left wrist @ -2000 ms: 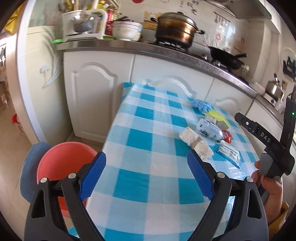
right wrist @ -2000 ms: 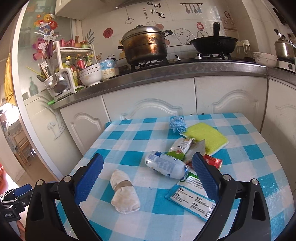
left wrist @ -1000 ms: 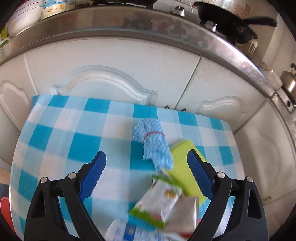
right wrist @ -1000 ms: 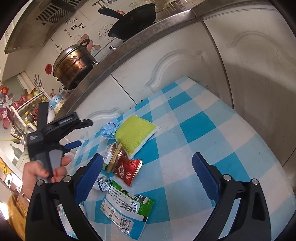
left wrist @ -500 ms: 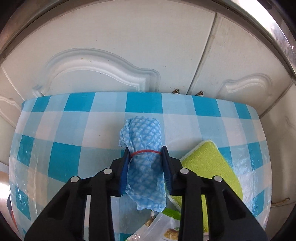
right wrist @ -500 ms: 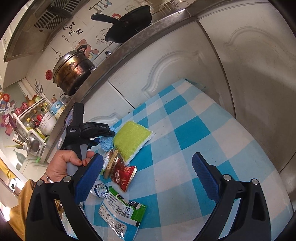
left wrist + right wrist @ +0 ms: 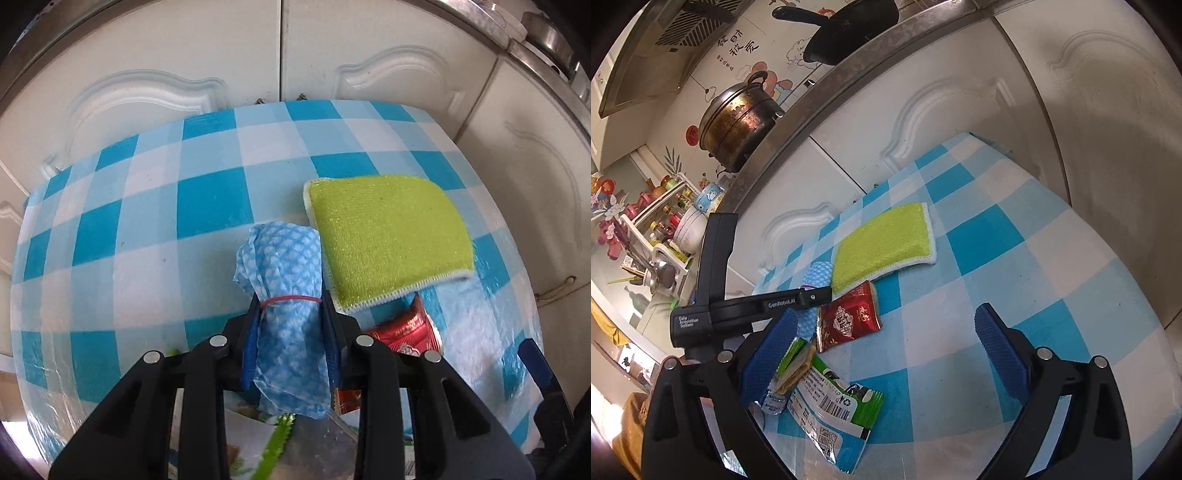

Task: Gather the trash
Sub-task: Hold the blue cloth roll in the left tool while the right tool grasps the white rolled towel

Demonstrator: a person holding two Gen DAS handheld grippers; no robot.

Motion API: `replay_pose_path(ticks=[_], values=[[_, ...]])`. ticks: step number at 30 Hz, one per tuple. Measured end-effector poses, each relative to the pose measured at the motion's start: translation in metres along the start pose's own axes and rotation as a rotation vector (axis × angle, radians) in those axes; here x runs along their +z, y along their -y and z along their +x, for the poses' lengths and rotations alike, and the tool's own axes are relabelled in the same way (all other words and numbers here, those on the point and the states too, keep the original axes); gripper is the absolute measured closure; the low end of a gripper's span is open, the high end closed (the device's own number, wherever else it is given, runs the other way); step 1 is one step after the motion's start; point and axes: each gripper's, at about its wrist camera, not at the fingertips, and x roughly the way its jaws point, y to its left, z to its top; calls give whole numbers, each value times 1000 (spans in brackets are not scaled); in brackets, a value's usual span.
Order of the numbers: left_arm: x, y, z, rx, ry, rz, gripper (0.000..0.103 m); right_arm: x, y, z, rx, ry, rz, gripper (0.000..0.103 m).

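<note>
Blue cloth roll (image 7: 286, 295), banded with a red elastic, clamped between the left gripper (image 7: 290, 314) pads, just beside the green sponge (image 7: 388, 240) on the checked table (image 7: 147, 258). Judged early: red packet (image 7: 849, 317) and green-white wrapper (image 7: 834, 410) remain. Right gripper (image 7: 886, 350) hangs open; table's far edge abuts cabinets, right side bare.

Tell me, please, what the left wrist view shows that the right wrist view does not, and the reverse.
Only the left wrist view shows the left gripper shut on the blue cloth roll, its pads pressing both sides just below the red rubber band.

Only the right wrist view shows the open right gripper, holding nothing, the brown pot, the black pan and the white and green packet.

Both show the green sponge, the red packet and the checked tablecloth.
</note>
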Motion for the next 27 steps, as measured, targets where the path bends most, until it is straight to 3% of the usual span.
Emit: replay_pose_path(ticks=[8, 17, 21, 27], values=[[-15, -19, -40, -59, 117, -87, 74, -9, -18, 13, 35, -67, -70, 7], [-46, -57, -96, -109, 222, -202, 74, -39, -72, 35, 81, -187, -319, 7], [-73, -76, -109, -116, 231, -237, 74, -56, -95, 40, -44, -224, -520, 7], [-122, -102, -120, -121, 214, -284, 74, -69, -95, 48, -116, -289, -642, 7]])
